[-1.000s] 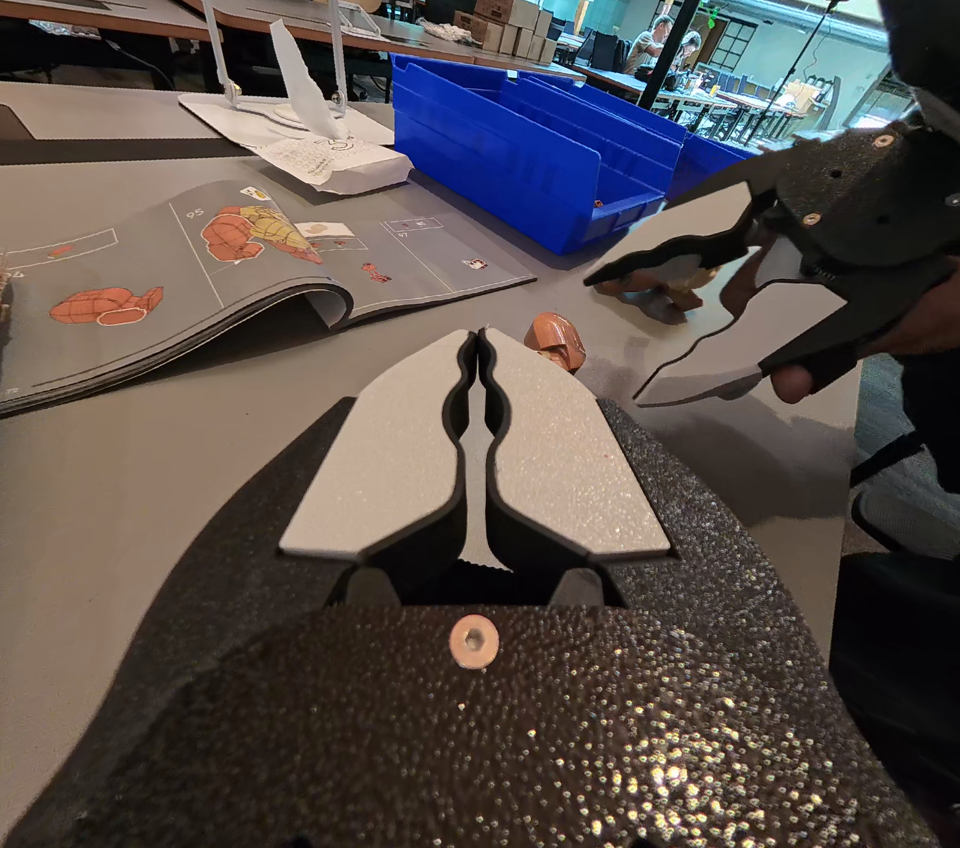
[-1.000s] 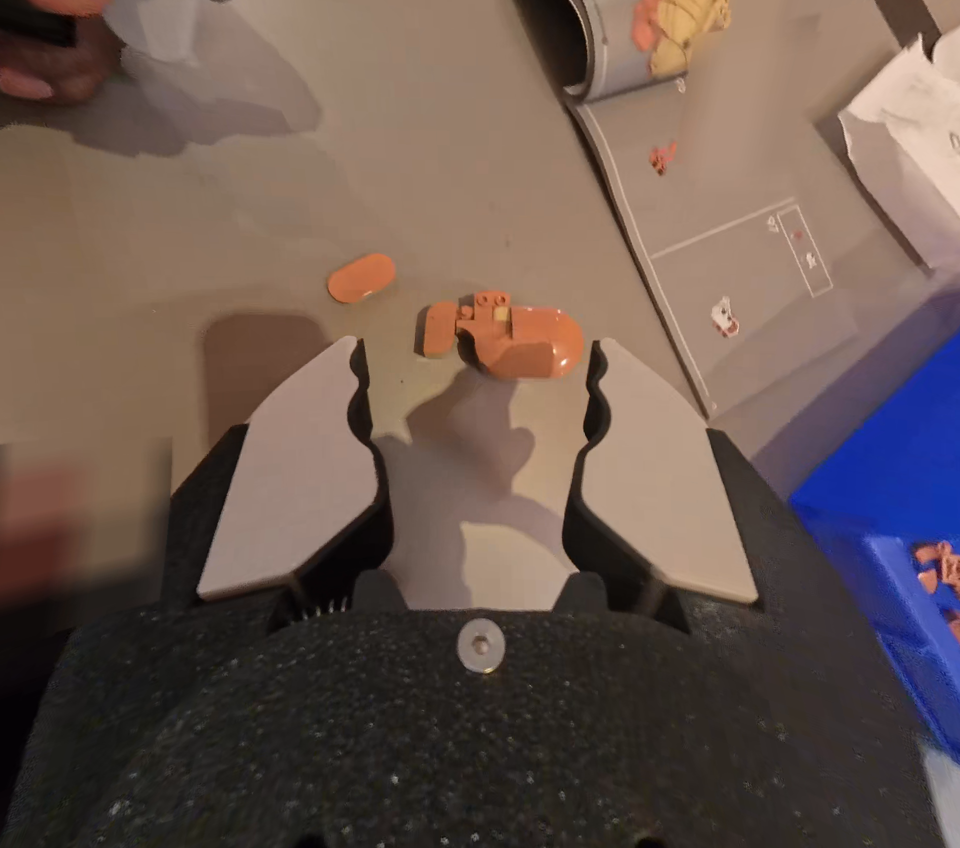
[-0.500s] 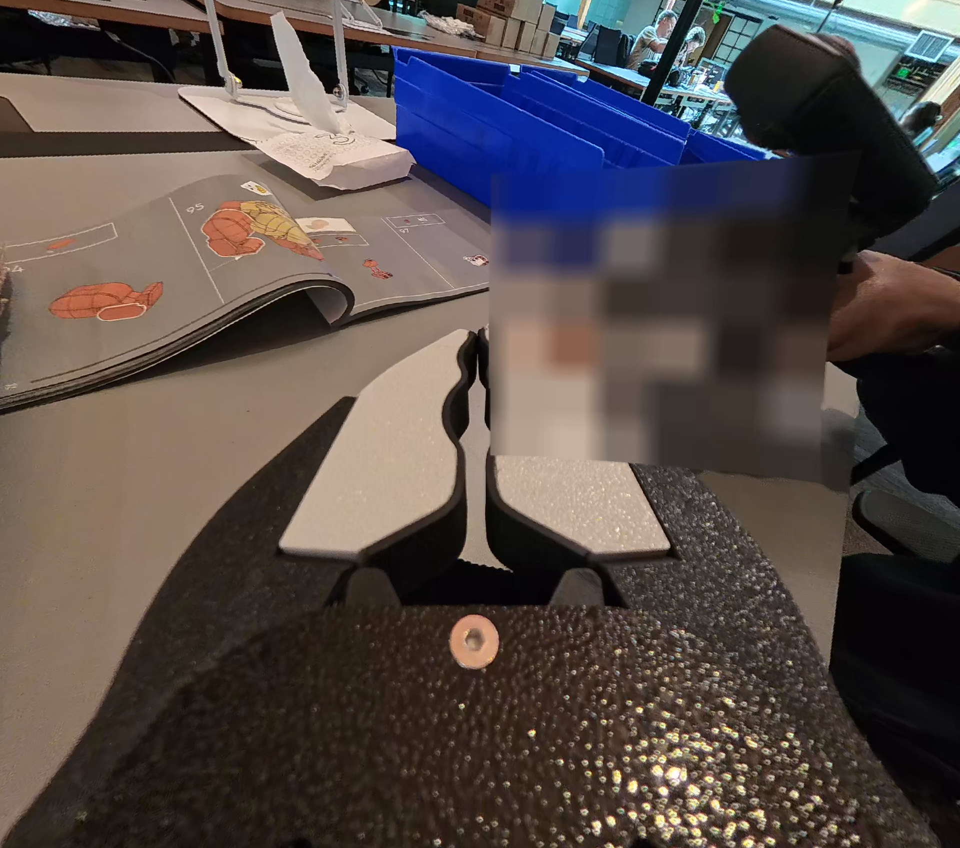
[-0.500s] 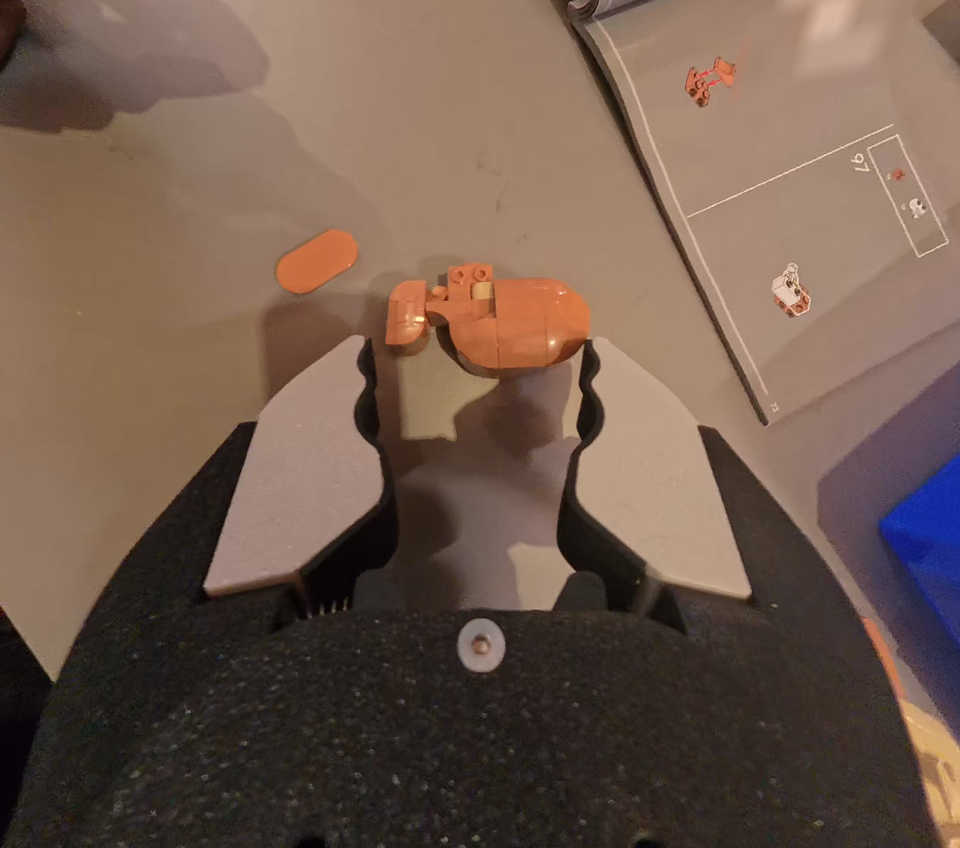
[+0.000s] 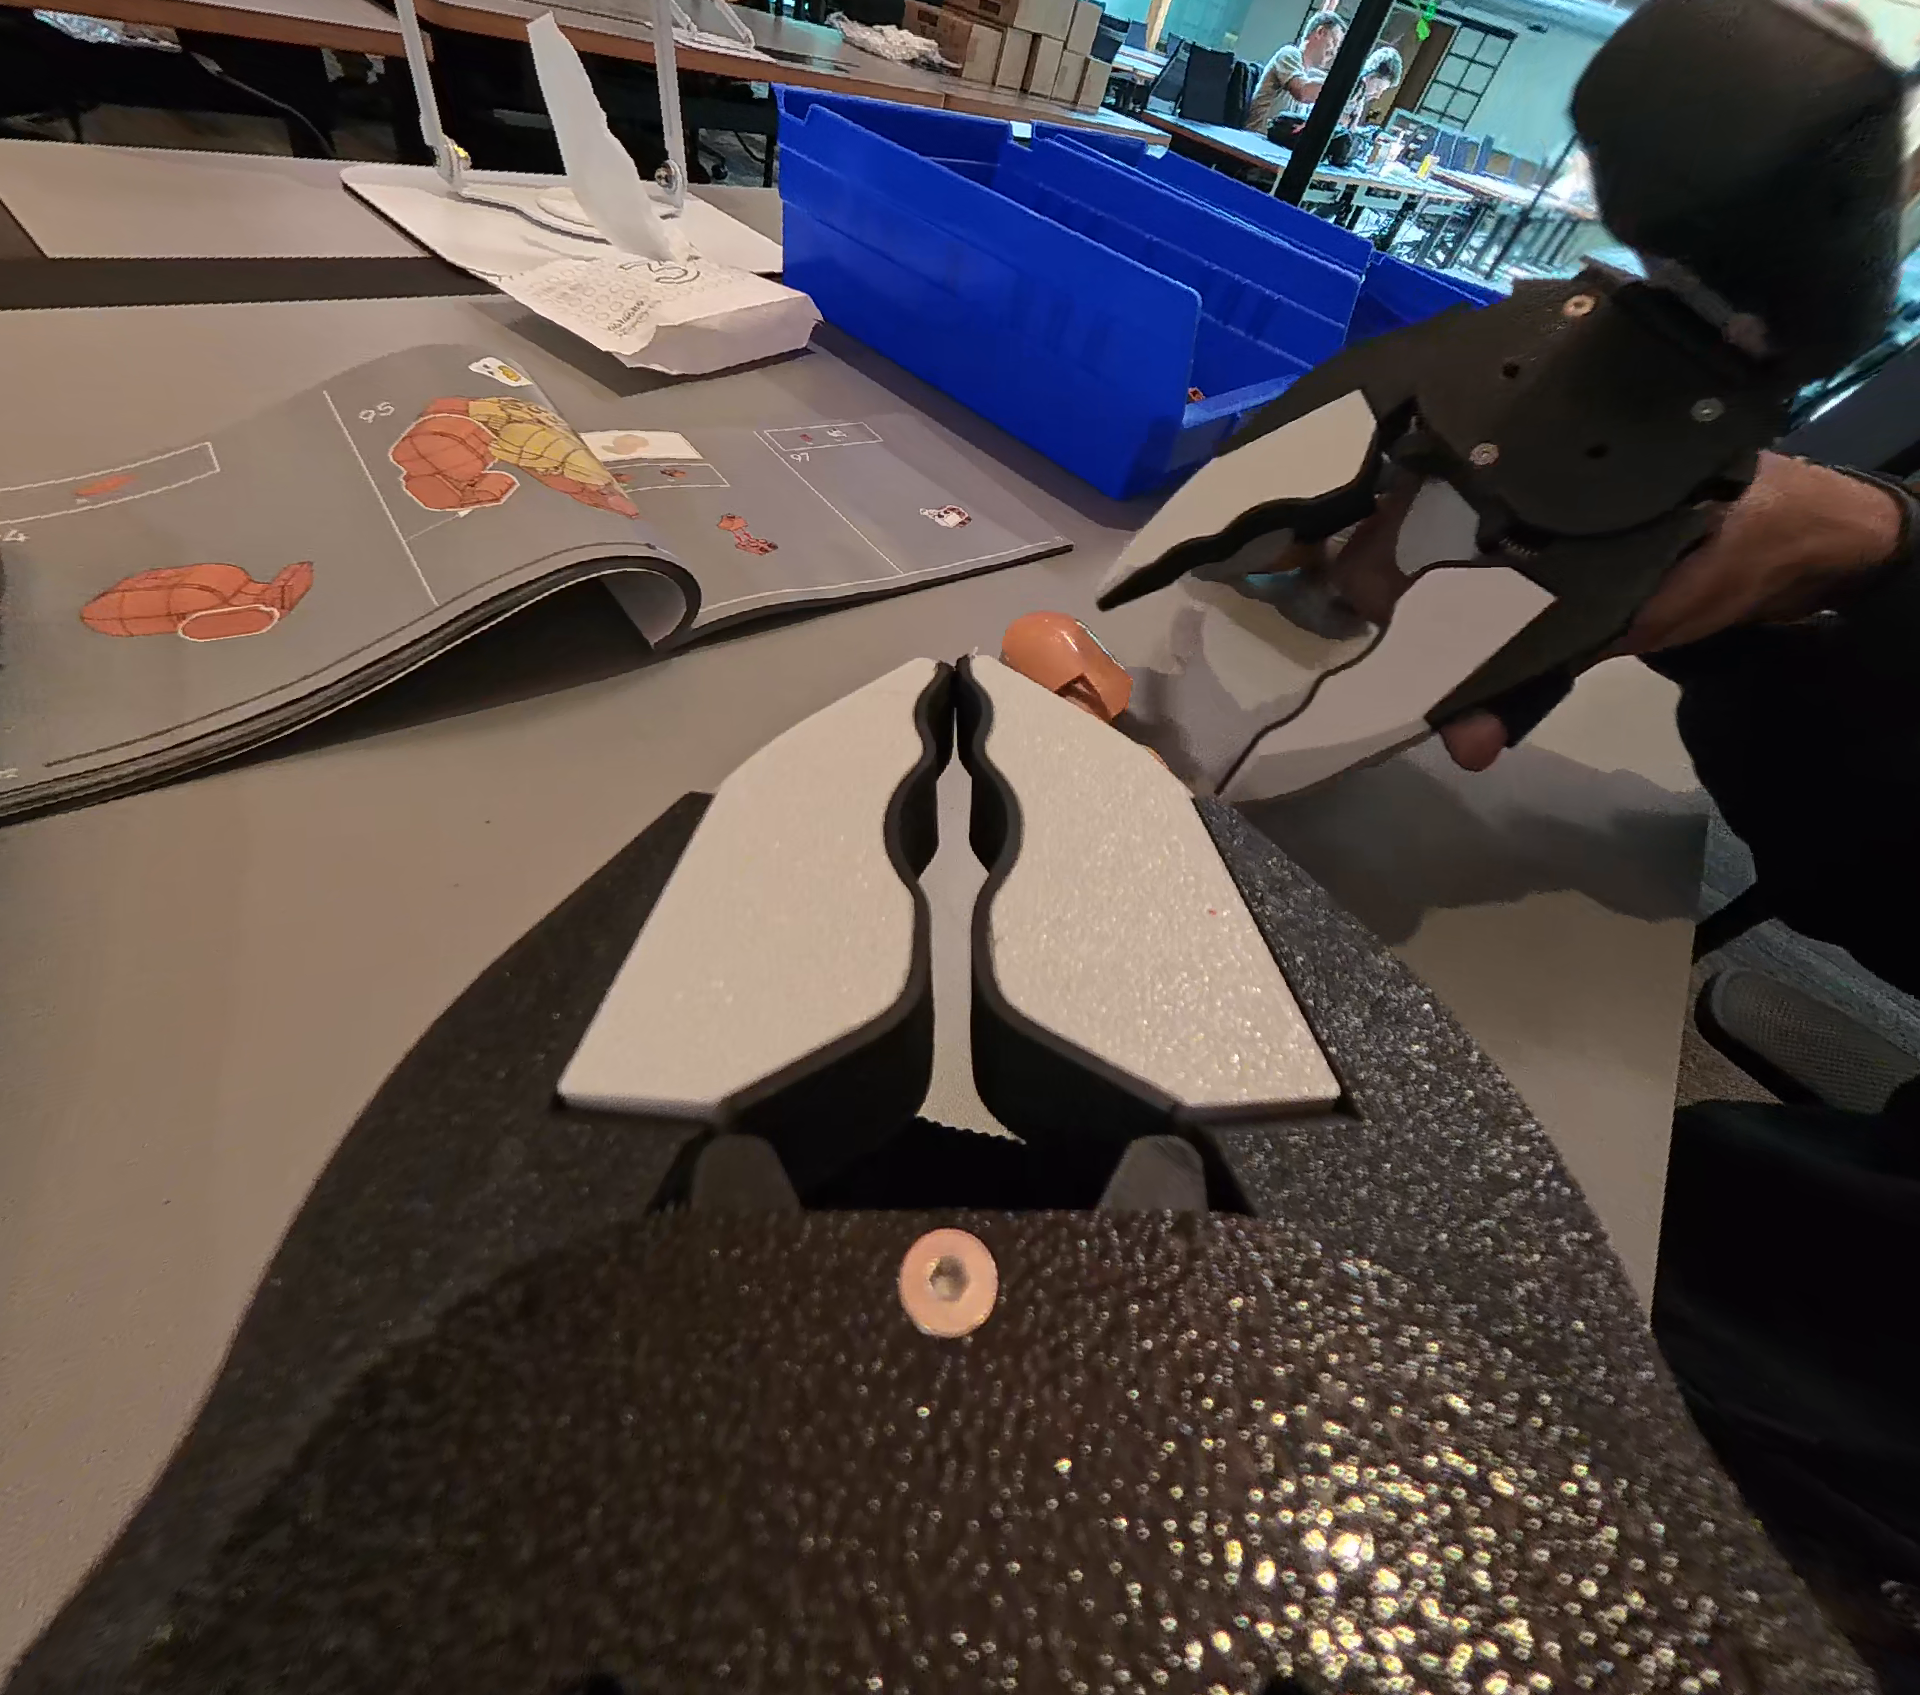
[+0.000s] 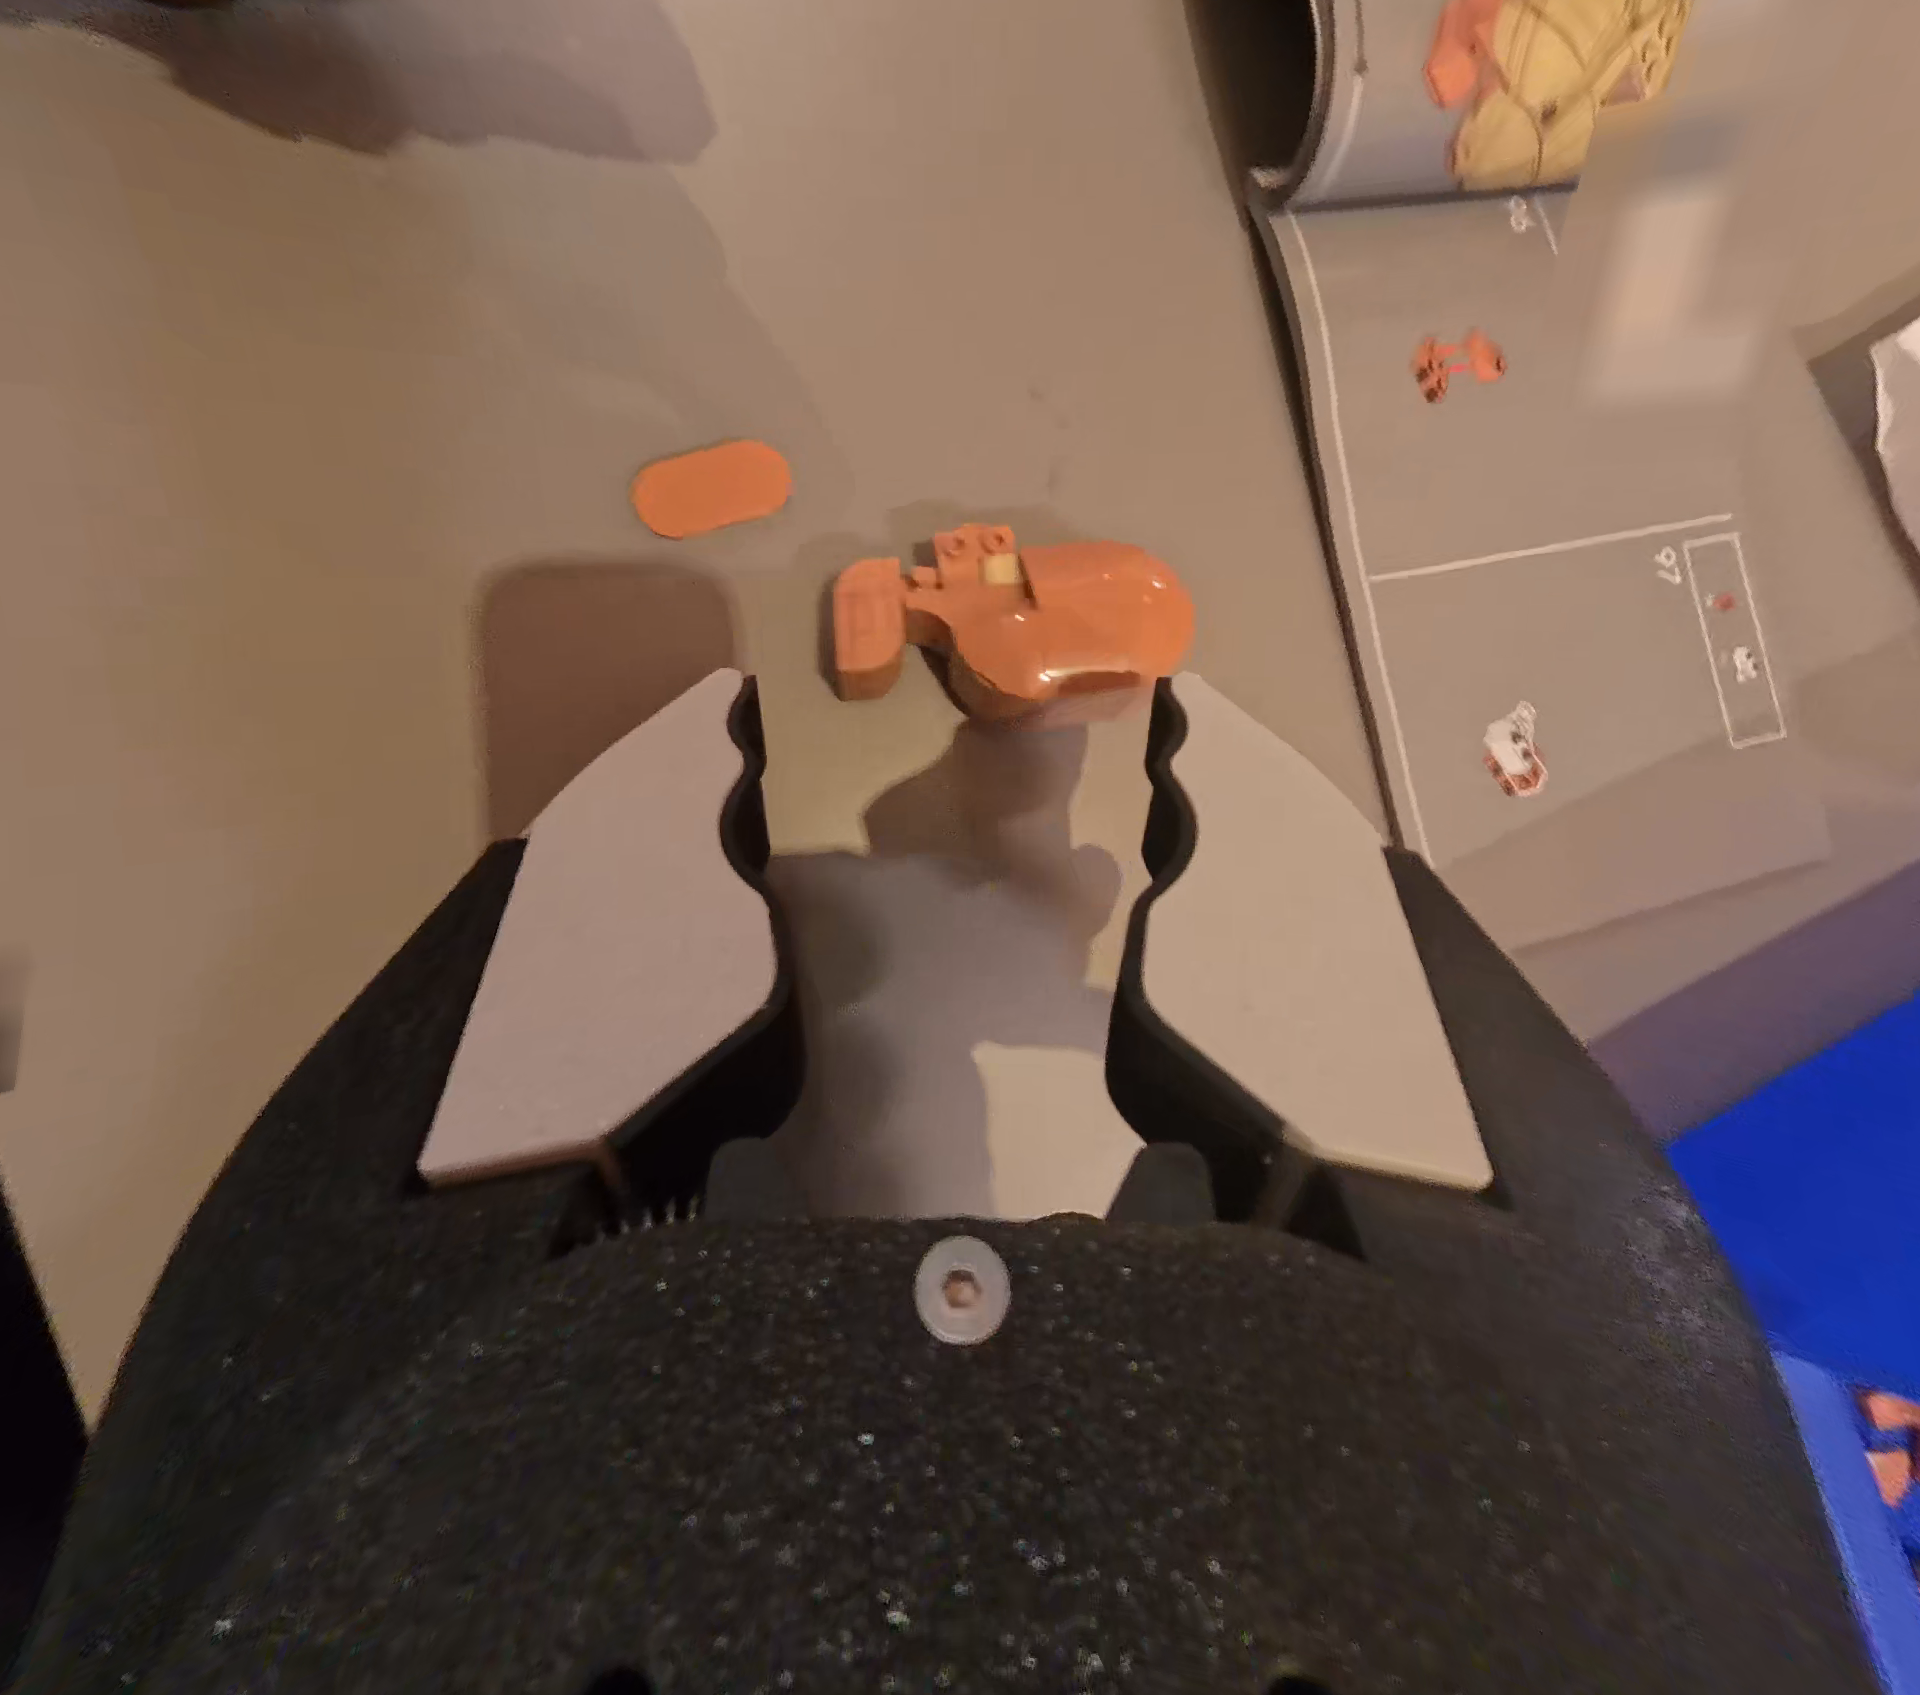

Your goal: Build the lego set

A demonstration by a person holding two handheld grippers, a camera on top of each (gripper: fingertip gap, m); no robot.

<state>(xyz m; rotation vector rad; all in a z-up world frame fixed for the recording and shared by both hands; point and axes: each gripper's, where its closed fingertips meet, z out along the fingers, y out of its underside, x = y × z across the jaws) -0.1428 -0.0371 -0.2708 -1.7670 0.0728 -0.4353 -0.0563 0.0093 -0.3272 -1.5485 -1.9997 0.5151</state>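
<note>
a grey table [image 6: 312, 315] spreads under both grippers, bare and open ahead and to the left of the right gripper's jaws; in the left wrist view its far right edge falls away behind the right gripper. an open instruction booklet [image 5: 436, 523] lies ahead-left of the left gripper's jaws, its curled page edge near them, and it closes off the room to the right of the right gripper's jaws. blue bins [image 5: 1039, 336] stand beyond, well apart. the left gripper [image 5: 954, 669] is clenched on nothing, tips meeting low over the table. the right gripper [image 6: 951, 689] is spread wide and grasps nothing. an orange brick assembly [image 6: 1039, 627] sits on the table just ahead of its tips, nearer the right finger [image 6: 1247, 814]; whether that finger touches it cannot be told. a flat orange oval tile [image 6: 712, 487] lies ahead-left, apart from the assembly.
</note>
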